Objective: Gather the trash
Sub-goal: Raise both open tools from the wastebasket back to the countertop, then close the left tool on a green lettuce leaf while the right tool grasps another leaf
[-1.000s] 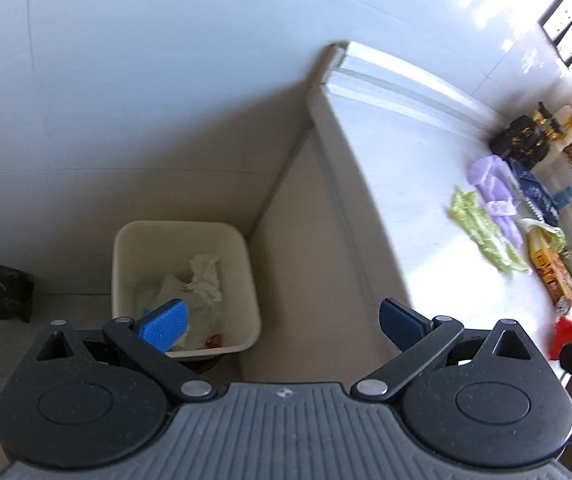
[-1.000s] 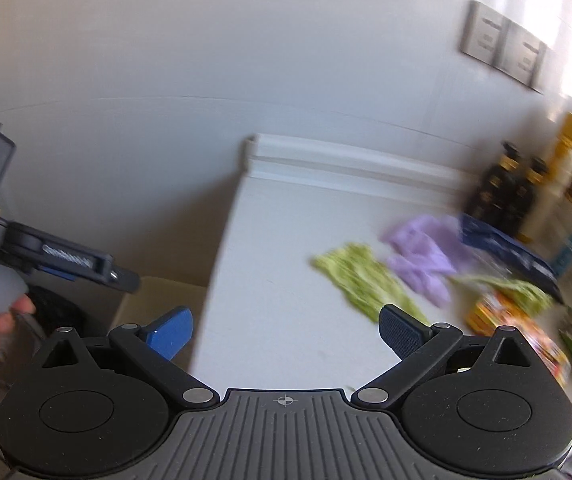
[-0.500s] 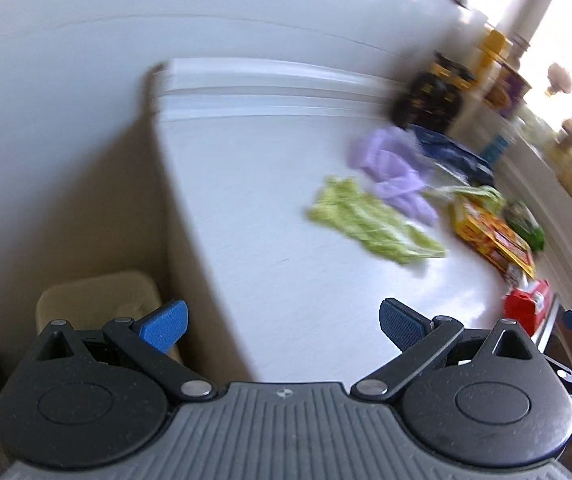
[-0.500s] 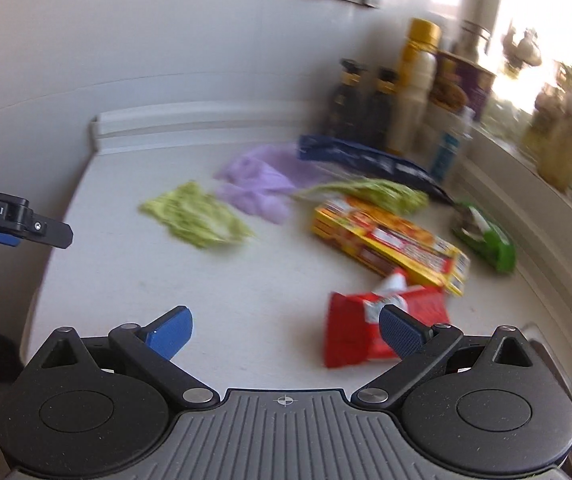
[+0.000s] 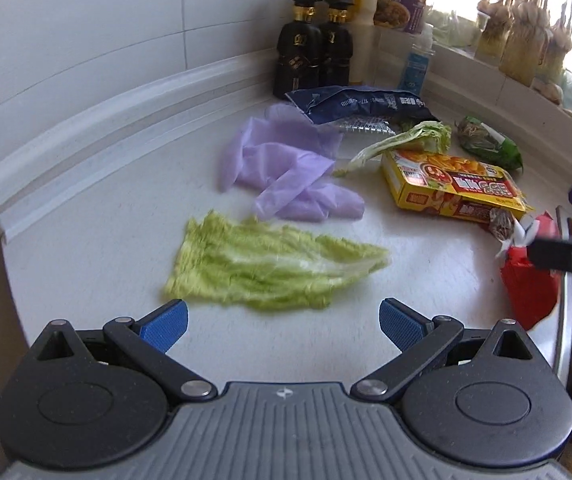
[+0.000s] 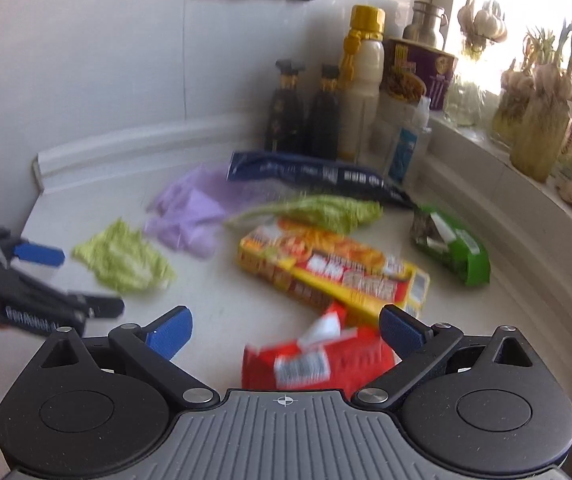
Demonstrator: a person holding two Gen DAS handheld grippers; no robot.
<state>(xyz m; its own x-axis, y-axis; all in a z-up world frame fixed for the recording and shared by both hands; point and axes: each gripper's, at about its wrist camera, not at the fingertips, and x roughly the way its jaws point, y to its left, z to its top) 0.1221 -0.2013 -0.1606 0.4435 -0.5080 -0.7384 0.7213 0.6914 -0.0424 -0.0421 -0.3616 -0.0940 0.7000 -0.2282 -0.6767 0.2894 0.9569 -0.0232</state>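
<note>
On the white table [image 5: 86,248], trash lies scattered w/ both claws hovering over its near edge. Left claw [image 5: 282,322] is spread wide, empty, blue pads apart; right claw [image 6: 284,330] likewise wide and empty.

Nearest to left claw: a flat pale-green lettuce leaf [image 5: 270,266], lying just ahead of the pads, its long axis running roughly left-right across the claw's opening, stem end toward the right. Beyond it sits a crumpled lilac plastic glove [image 5: 286,168], then a dark blue foil wrapper [image 5: 357,102] near the back wall.

Nearest to right claw: a torn red snack packet [image 6: 313,360], directly below and between its pads, almost touching the right one. Just behind is a long yellow-and-red cardboard box [image 6: 333,268], angled from upper left to lower right, w/ a second lettuce leaf [image 6: 317,208] and a green crinkled packet [image 6: 453,248] further back.

Judgement: each claw has its own target. Left is closer to the leaf, right to the red packet; the leaf probably needs the claw turned so the pads close across its short width.
</note>
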